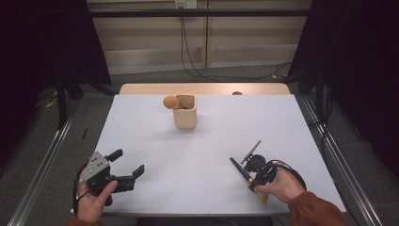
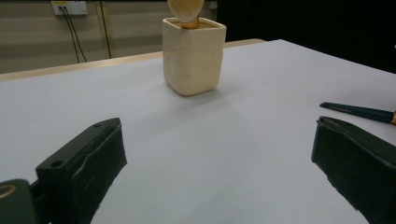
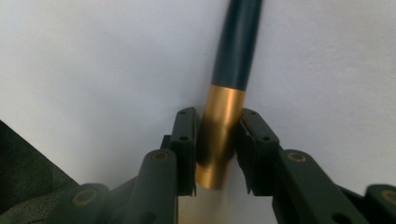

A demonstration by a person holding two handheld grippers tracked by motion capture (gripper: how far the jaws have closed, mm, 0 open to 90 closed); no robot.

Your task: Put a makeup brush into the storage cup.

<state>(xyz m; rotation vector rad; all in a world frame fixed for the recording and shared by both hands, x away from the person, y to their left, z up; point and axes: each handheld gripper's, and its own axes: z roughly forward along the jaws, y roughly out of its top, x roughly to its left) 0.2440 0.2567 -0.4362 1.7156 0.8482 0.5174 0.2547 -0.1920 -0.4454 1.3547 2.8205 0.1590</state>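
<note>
Brush [image 3: 231, 84]: long thin tool, dark teal-blue handle, shiny gold metal ferrule below it, the handle end blurred at top of the right gripper view; bristle end hidden between the jaws and hand. In the high view the brush [image 1: 241, 170] lies low on the white table [image 1: 197, 155] at the near right corner, handle pointing up-left toward the table middle, gold band just visible by the gripper. In the left gripper view its handle [image 2: 357, 112] shows at the right edge, flat on the table, small pale lettering on it, unreadable. Right gripper [image 3: 215, 140] is clamped on the gold ferrule, both black pads pressed to its sides, tool between them, jaws pointed down at the table surface. Right gripper [image 1: 256, 175] is held in the right hand [image 1: 278, 186], rust-orange sleeve behind it, black cable looping over the hand. Left gripper [image 1: 126, 167] sits at the near left corner in the left hand [image 1: 94, 200], jaws spread wide apart with nothing between them, grey three-cornered plate on top; well apart from the brush. In the left gripper view both jaws stand far apart over bare table. Cream square holder [image 1: 184, 113] stands upright at the far middle of the table, a wooden spoon [image 1: 171, 102] in it, bowl end leaning out left over the rim. Same holder [image 2: 194, 56] seen ahead of the left gripper, spoon bowl [image 2: 185, 9] sticking up from it.
</note>
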